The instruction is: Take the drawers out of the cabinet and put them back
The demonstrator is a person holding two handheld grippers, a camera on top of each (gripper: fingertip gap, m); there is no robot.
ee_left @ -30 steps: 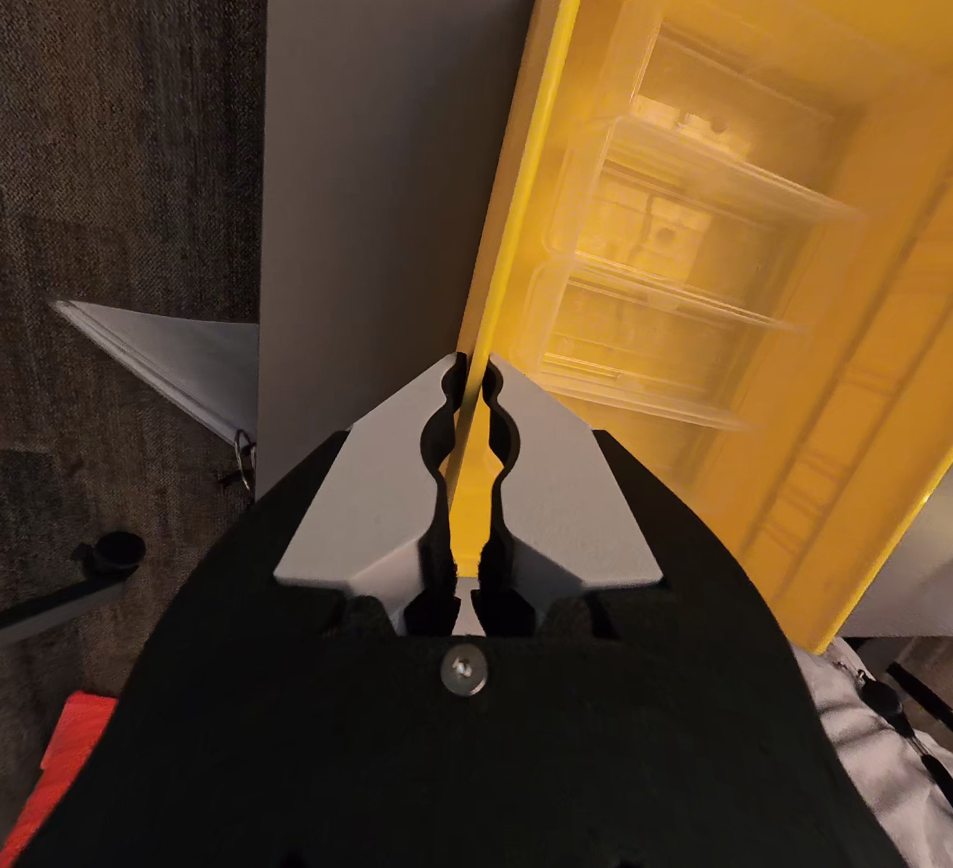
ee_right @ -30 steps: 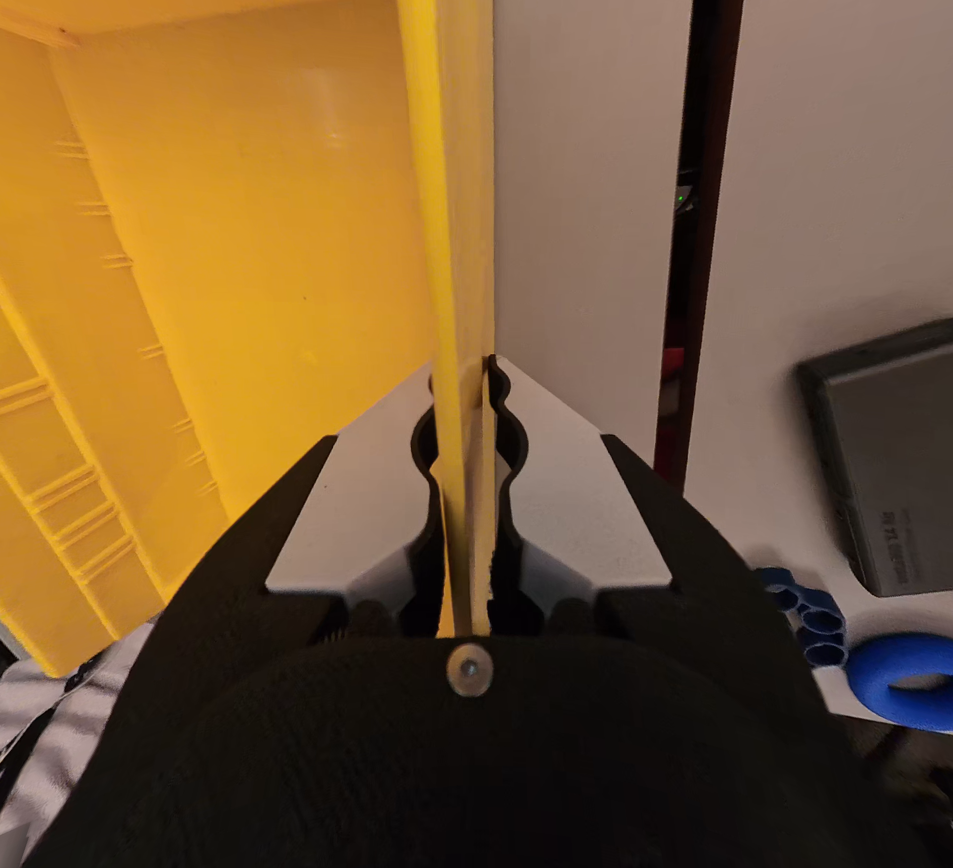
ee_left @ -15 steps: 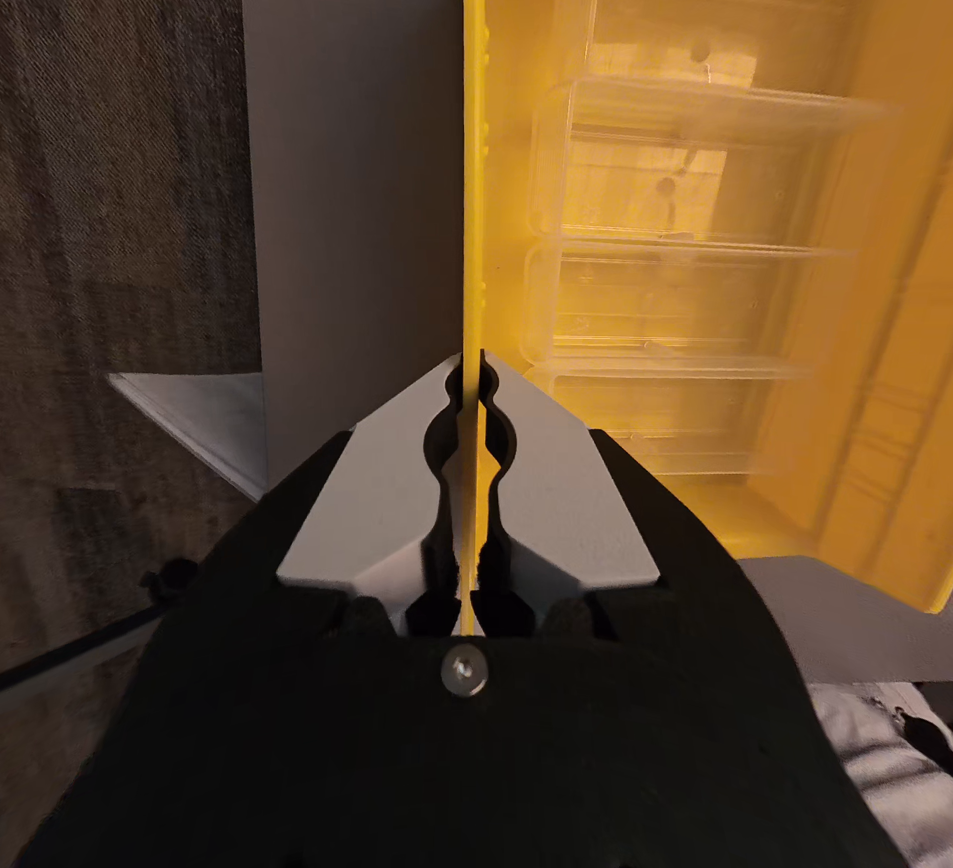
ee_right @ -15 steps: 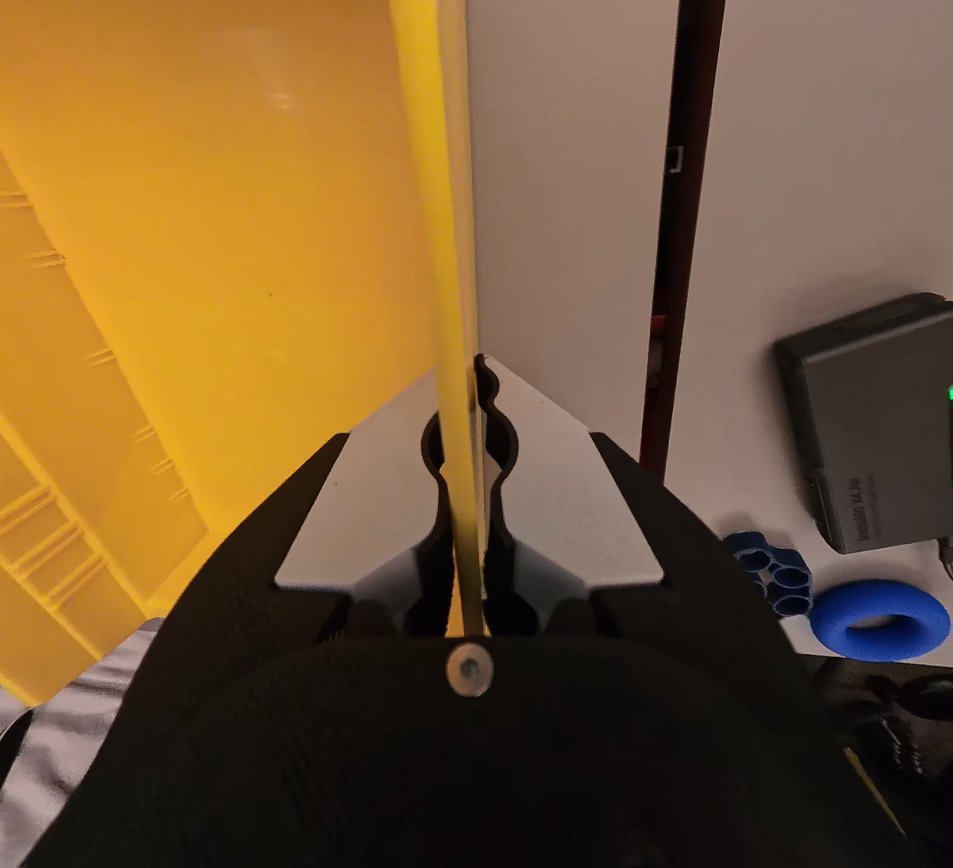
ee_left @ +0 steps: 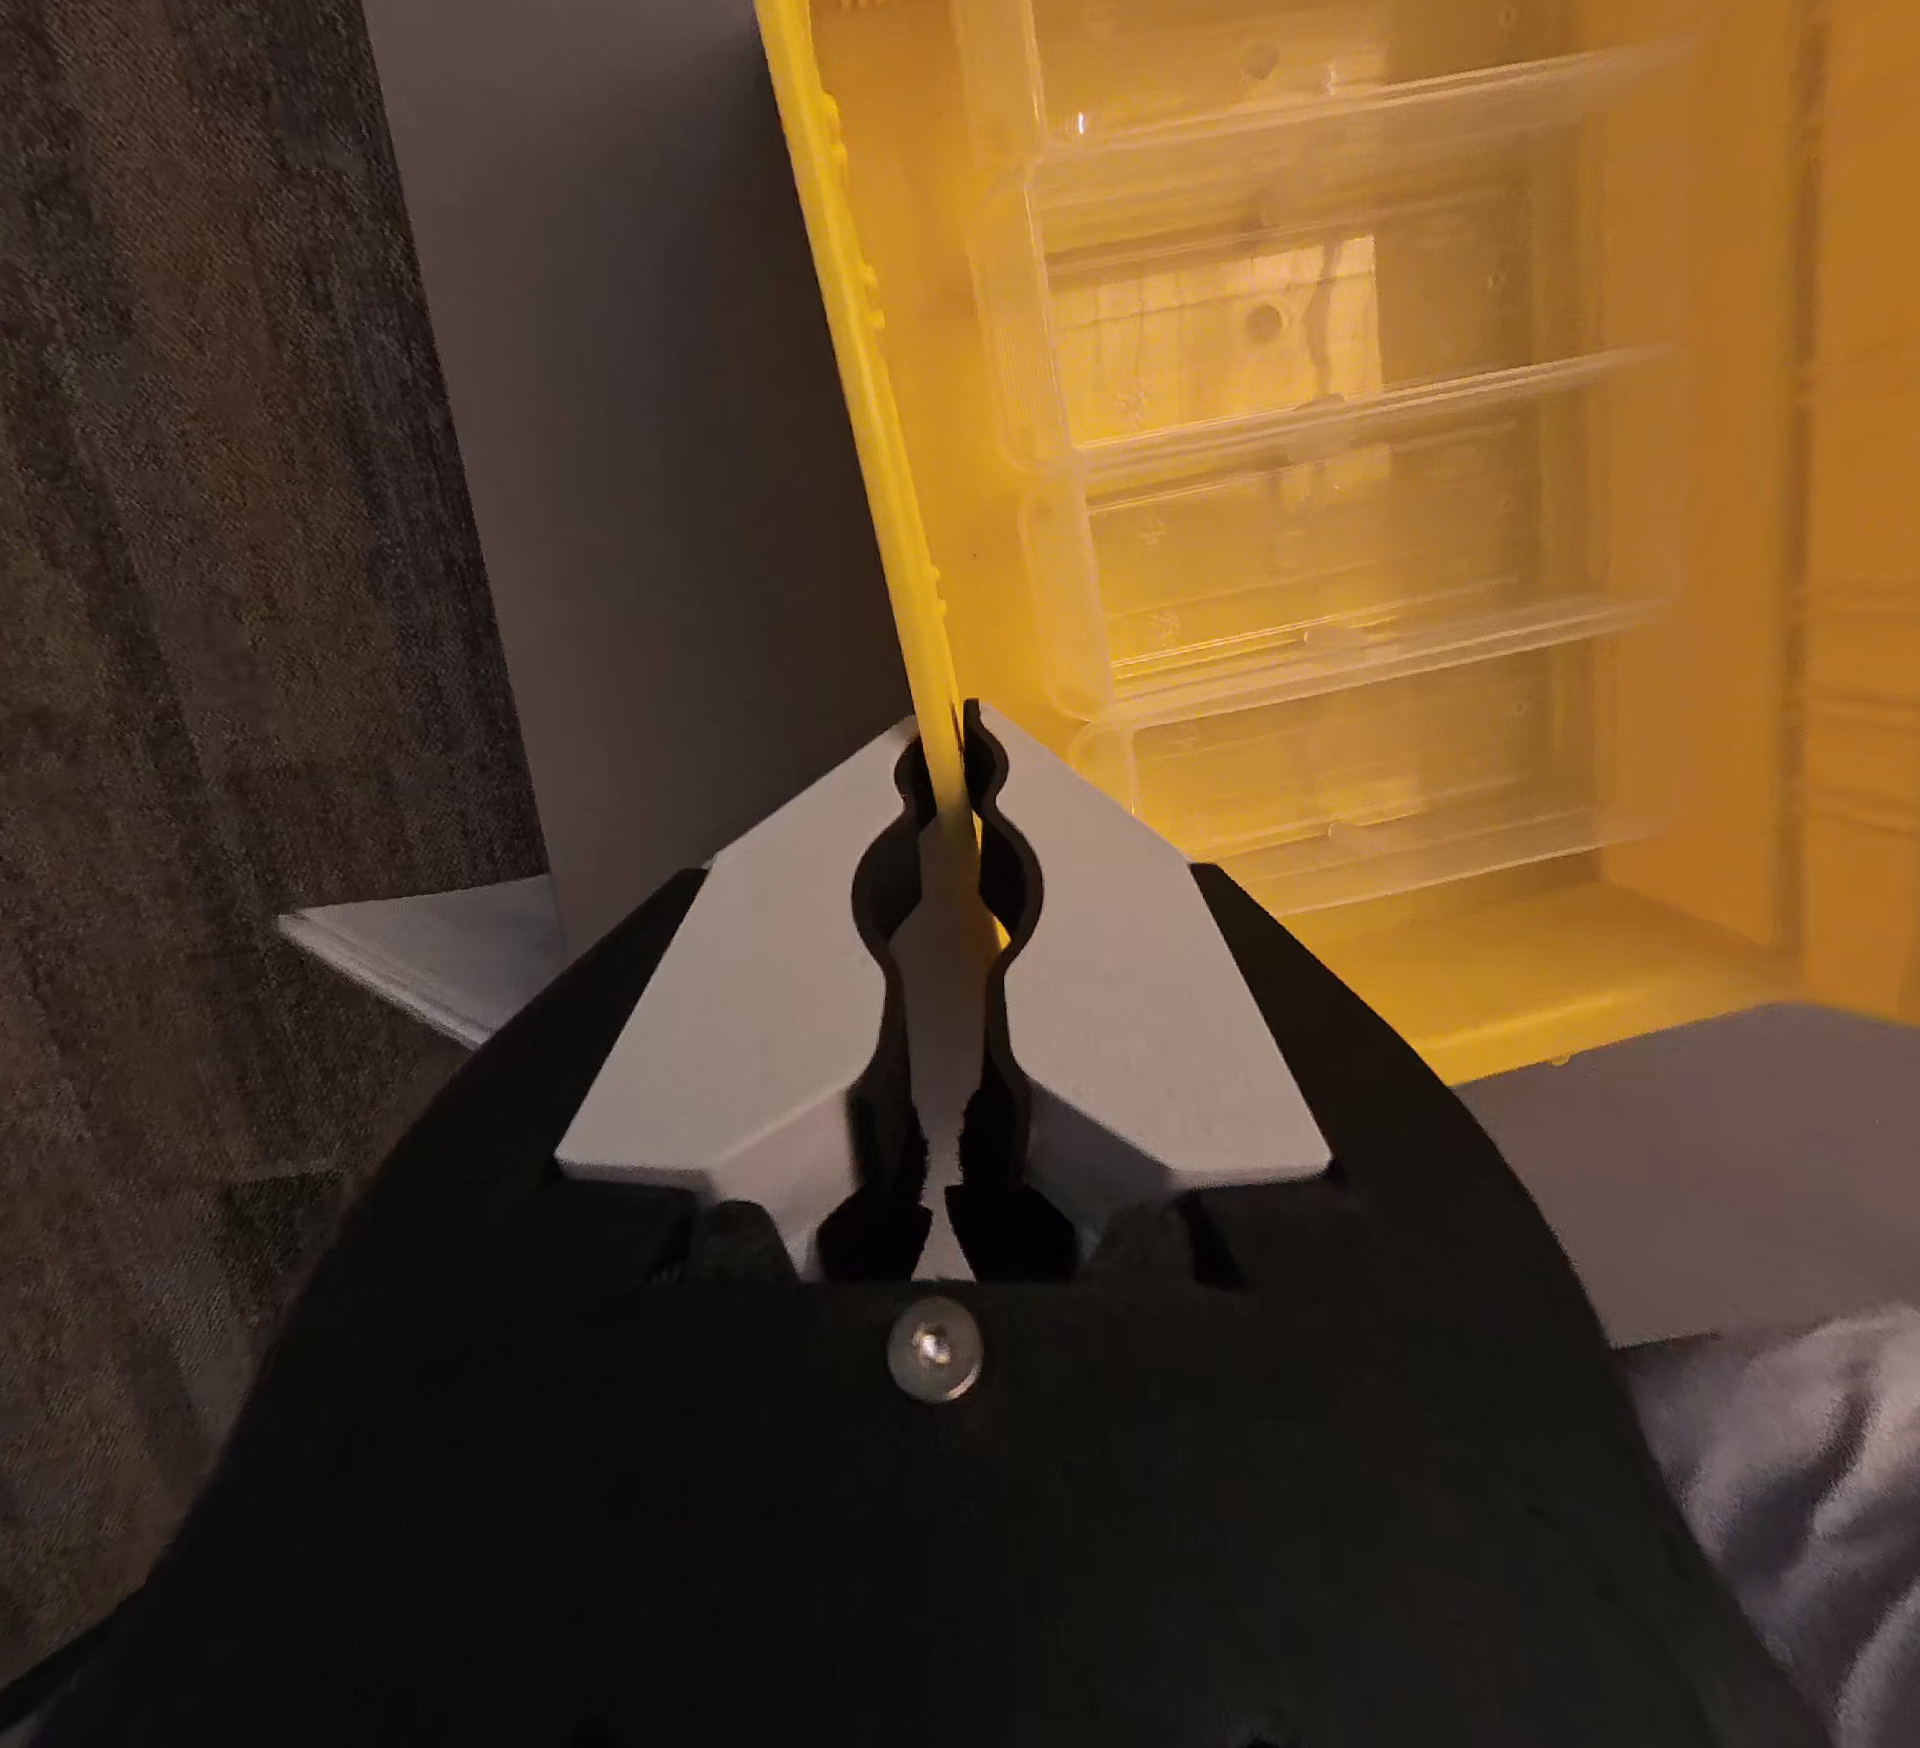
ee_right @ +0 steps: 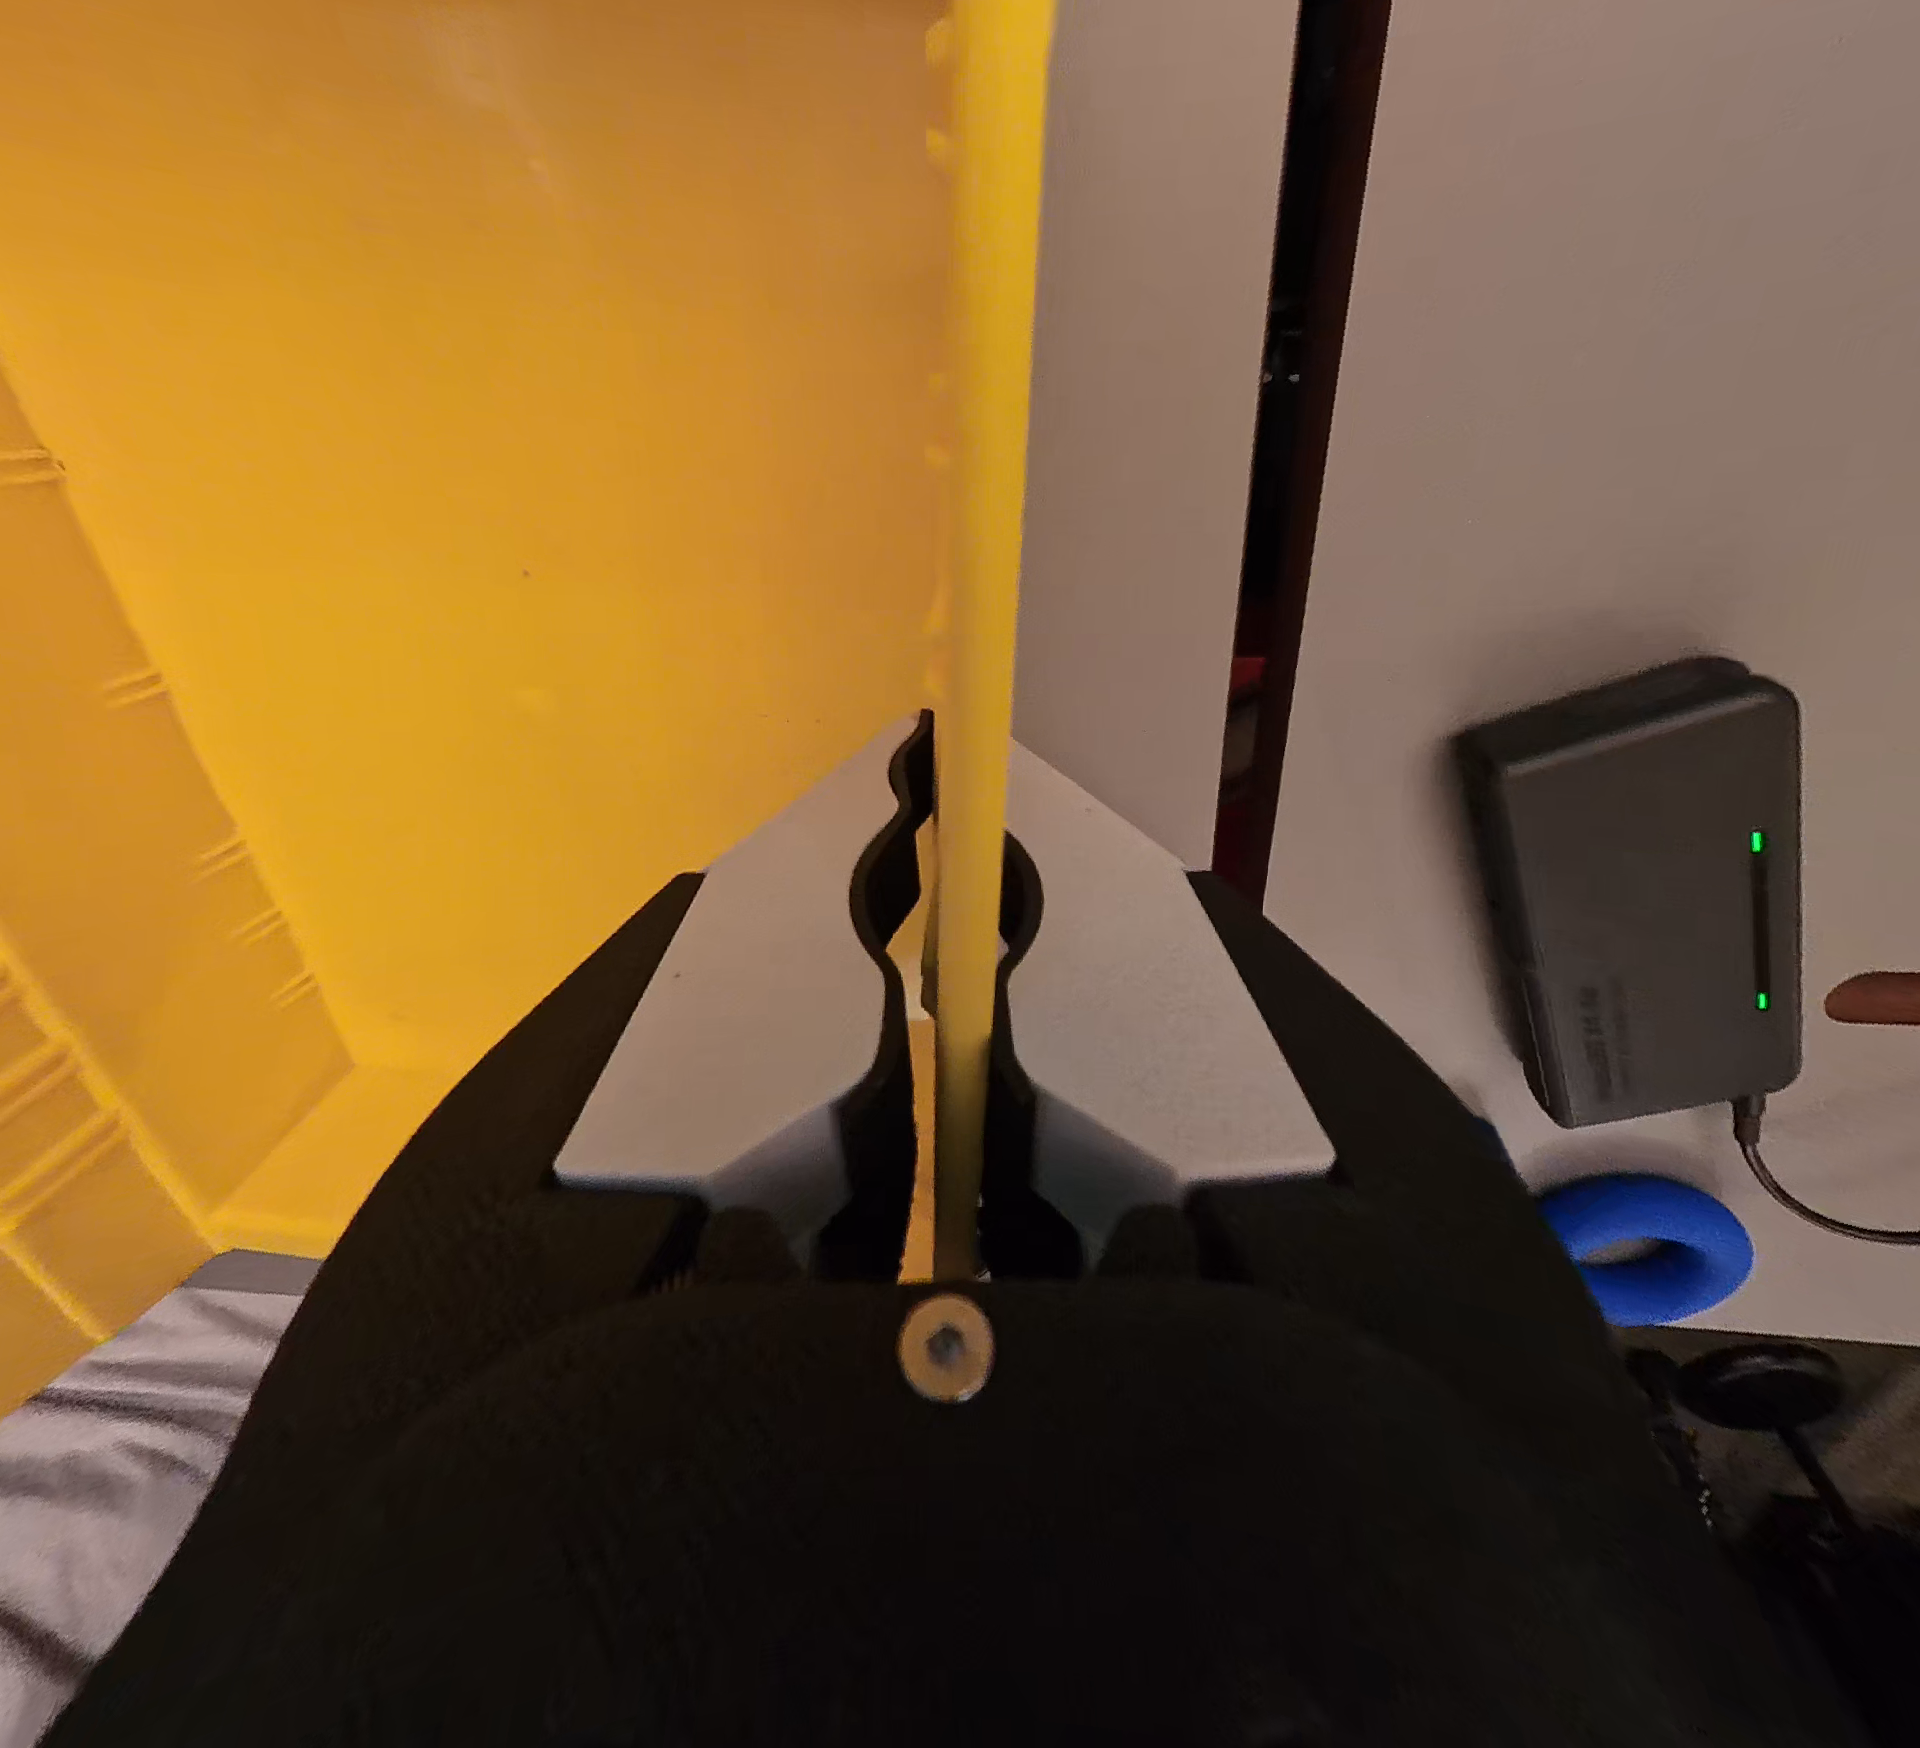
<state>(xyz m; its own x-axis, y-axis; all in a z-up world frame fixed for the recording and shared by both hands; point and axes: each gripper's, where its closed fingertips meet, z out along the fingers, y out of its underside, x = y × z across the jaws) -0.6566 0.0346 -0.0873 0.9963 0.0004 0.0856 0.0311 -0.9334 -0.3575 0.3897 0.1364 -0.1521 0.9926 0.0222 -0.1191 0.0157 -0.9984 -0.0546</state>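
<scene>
Left gripper [ee_left: 943, 742]: jaws pinching left wall of yellow drawer [ee_left: 1714, 929]
Right gripper [ee_right: 961, 742]: jaws pinching its right wall
Contents: clear plastic boxes [ee_left: 1330, 493]
Beneath: white table [ee_right: 1610, 348]

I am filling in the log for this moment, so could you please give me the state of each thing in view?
left gripper: shut on yellow drawer wall.
right gripper: shut on opposite wall.
yellow drawer: gripped on both sides.
clear boxes: inside drawer.
grey device: green lights lit, cable attached.
</scene>
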